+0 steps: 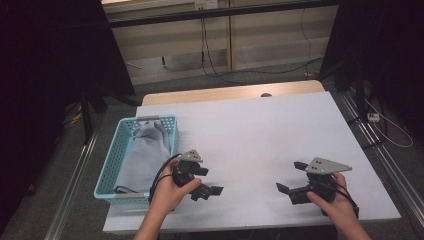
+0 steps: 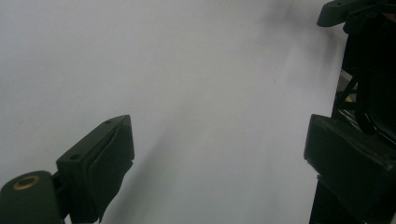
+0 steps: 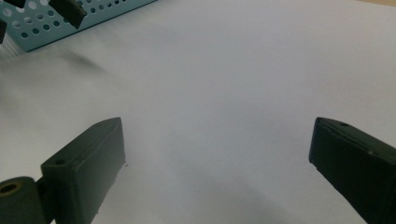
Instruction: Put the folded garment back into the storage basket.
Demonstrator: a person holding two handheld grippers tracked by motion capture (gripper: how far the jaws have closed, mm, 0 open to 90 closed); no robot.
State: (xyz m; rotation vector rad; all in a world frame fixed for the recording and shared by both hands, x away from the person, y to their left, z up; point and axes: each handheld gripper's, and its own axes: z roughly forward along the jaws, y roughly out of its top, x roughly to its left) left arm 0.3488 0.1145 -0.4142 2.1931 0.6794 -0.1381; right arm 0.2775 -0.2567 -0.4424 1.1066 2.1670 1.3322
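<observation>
Both my grippers hover wide open, empty; I should swing my left gripper (image 1: 204, 181) over the basket (image 1: 111, 160); pinch the grey cloth (image 1: 142, 152) at a raised fold; my right gripper (image 1: 292, 176) waits.

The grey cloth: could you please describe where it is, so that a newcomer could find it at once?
Start at the white table and go to its left edge, where a light blue perforated basket stands beside the left gripper. The grey cloth lies crumpled inside it, the only soft thing there.
</observation>
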